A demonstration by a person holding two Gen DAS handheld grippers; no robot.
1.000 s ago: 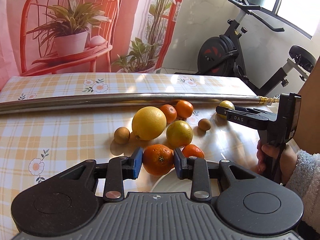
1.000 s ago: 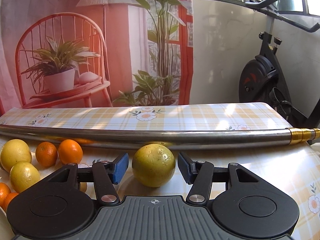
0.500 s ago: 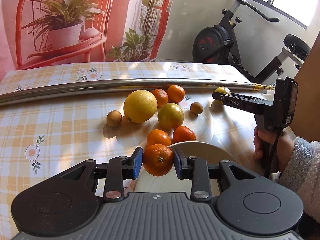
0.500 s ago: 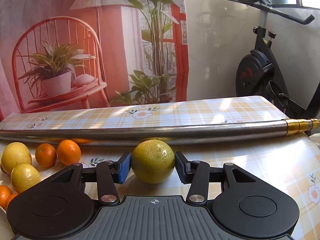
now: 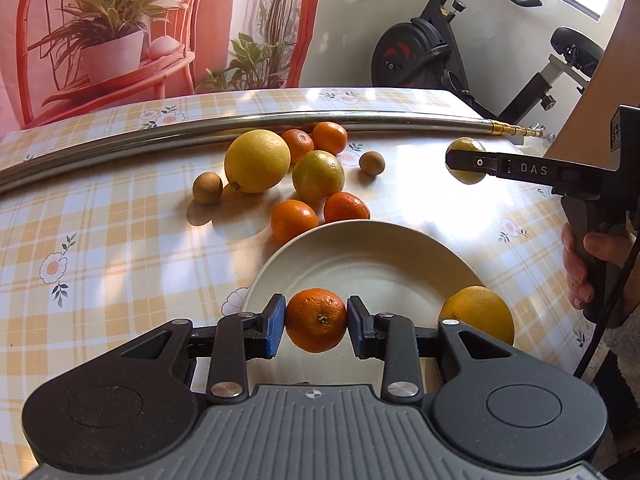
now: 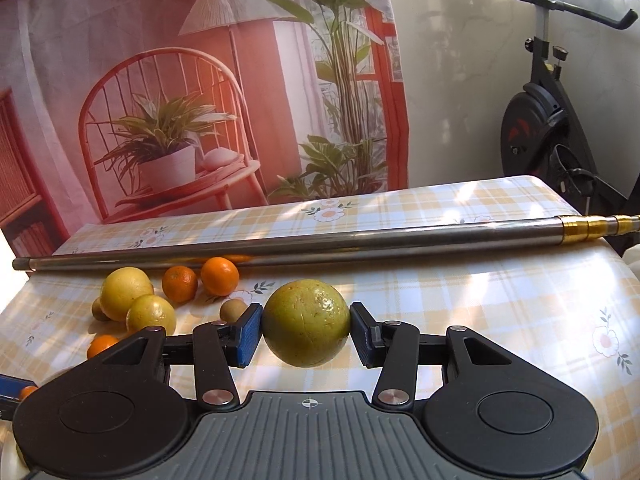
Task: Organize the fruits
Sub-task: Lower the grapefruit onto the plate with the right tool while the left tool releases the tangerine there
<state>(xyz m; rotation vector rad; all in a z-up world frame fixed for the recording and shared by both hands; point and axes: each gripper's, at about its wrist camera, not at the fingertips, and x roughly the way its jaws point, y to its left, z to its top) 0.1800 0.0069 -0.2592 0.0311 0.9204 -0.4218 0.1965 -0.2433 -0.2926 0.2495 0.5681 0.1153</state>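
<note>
The left hand-held gripper (image 5: 316,322) grips a small orange mandarin (image 5: 316,320) between its blue pads, holding it over the near rim of a white plate (image 5: 360,256) that sits toward the near edge of the tabletop (image 5: 120,248). One yellow-orange citrus (image 5: 478,312) already lies on the plate at its right side, partly hidden behind the gripper's body. The right hand-held gripper (image 6: 306,334) holds a yellow-green citrus (image 6: 306,322) — both pads press its sides, the jaws having just narrowed onto it — and in the left wrist view that fruit hangs clear of the cloth near the right edge of the tabletop, with a person's hand (image 5: 588,264) around the handle. The remaining fruit is clustered in the middle of the tabletop just beyond the plate: a large yellow fruit (image 5: 257,161), a smaller yellow-green one (image 5: 318,175) just beside it, two mandarins (image 5: 294,221) close to the plate's far rim, two more (image 5: 330,138) against the metal pole (image 5: 200,132) that lies across the tabletop toward its far edge, and two small brown fruits (image 5: 207,187) — one on the left of the cluster, one on the right. The checked cloth with flower prints covers the whole tabletop.
</note>
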